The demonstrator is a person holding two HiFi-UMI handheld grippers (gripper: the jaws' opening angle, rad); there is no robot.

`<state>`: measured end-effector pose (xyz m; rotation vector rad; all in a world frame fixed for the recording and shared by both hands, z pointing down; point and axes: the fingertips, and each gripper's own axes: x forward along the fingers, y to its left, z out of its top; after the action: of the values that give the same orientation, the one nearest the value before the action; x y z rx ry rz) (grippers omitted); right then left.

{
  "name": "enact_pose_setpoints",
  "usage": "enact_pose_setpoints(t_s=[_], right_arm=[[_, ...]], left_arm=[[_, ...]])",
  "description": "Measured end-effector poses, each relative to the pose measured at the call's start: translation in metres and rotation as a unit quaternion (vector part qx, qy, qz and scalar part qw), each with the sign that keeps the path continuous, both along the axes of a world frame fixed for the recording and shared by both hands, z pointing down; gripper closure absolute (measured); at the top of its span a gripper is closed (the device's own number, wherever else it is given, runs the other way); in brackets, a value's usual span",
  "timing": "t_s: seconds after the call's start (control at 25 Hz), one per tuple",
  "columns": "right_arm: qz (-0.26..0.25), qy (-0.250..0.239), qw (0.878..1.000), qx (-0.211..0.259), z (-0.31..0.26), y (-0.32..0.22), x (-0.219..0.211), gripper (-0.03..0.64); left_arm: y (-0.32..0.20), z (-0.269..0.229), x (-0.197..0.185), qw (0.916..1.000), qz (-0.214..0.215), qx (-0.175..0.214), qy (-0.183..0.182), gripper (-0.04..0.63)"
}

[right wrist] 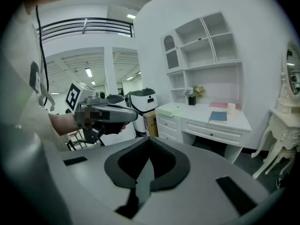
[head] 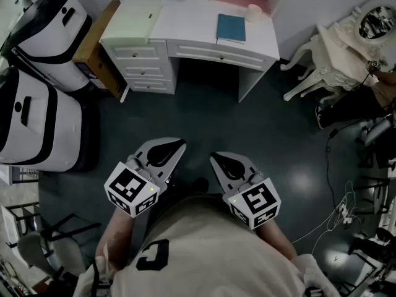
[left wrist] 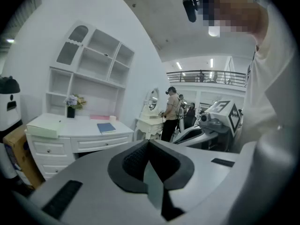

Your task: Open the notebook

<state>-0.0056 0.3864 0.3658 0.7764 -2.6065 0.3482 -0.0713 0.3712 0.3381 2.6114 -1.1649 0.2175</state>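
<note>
Approach step: my left gripper (head: 173, 148) and right gripper (head: 219, 161) have fingers clenched, empty. Next I'd walk up to the table (head: 185, 20), where the notebook (head: 231, 28) lies.

You stand in a mock bedroom inside a lab hall: white desk (head: 185, 23), vanity (head: 346, 42), robots (head: 37, 116), floor cables (head: 334, 212).

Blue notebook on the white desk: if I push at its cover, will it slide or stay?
The blue notebook looks thin and lies flat on the smooth white desk, so it is probably light and may slide before the cover lifts. Its cover sits flush, so an edge may be hard to catch. Stiff or floppy cannot be told from this far.
</note>
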Motion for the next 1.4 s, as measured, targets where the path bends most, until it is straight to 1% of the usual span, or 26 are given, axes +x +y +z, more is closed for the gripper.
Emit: enact_pose_setpoints(t_s=[0.16,0.24,0.4,0.52,0.6,0.84,0.96,1.08,1.24,1.4], right_arm=[[0.013,-0.003,1.0,-0.01,-0.005,0.003,0.032,0.595],[0.026,-0.005,1.0,-0.017,-0.004,0.002,0.046,0.595],[0.048,-0.011,0.999,-0.019,-0.004,-0.004,0.067,0.595],[0.064,-0.029,0.997,-0.031,-0.003,-0.01,0.077,0.595],[0.066,-0.038,0.996,-0.04,-0.003,-0.015,0.076,0.595],[0.051,-0.029,0.998,-0.038,-0.007,-0.033,0.065,0.595],[0.056,-0.018,0.997,-0.041,-0.005,-0.048,0.054,0.595],[0.061,0.001,0.997,-0.049,0.0,-0.063,0.04,0.595],[0.062,0.02,0.997,-0.04,-0.005,-0.088,0.024,0.595],[0.066,0.032,0.996,-0.047,0.0,-0.102,0.001,0.595]], left_arm=[[0.009,-0.001,0.062,0.9984,0.054,-0.015,0.001,0.581],[0.008,-0.002,0.082,0.9974,0.07,-0.014,-0.005,0.581],[0.001,-0.004,0.103,0.9969,0.078,-0.009,-0.008,0.581],[-0.003,-0.004,0.11,0.9969,0.077,-0.009,-0.012,0.581],[-0.004,-0.003,0.107,0.9973,0.071,-0.013,-0.014,0.581],[-0.021,-0.002,0.086,0.9987,0.047,-0.019,-0.011,0.581],[-0.04,0.003,0.064,0.9989,0.041,-0.019,-0.015,0.581],[-0.059,0.007,0.037,0.9988,0.038,-0.027,-0.012,0.581],[-0.091,0.002,0.008,0.9989,0.041,-0.019,-0.014,0.581],[-0.111,0.007,-0.019,0.9984,0.047,-0.022,-0.021,0.581]])
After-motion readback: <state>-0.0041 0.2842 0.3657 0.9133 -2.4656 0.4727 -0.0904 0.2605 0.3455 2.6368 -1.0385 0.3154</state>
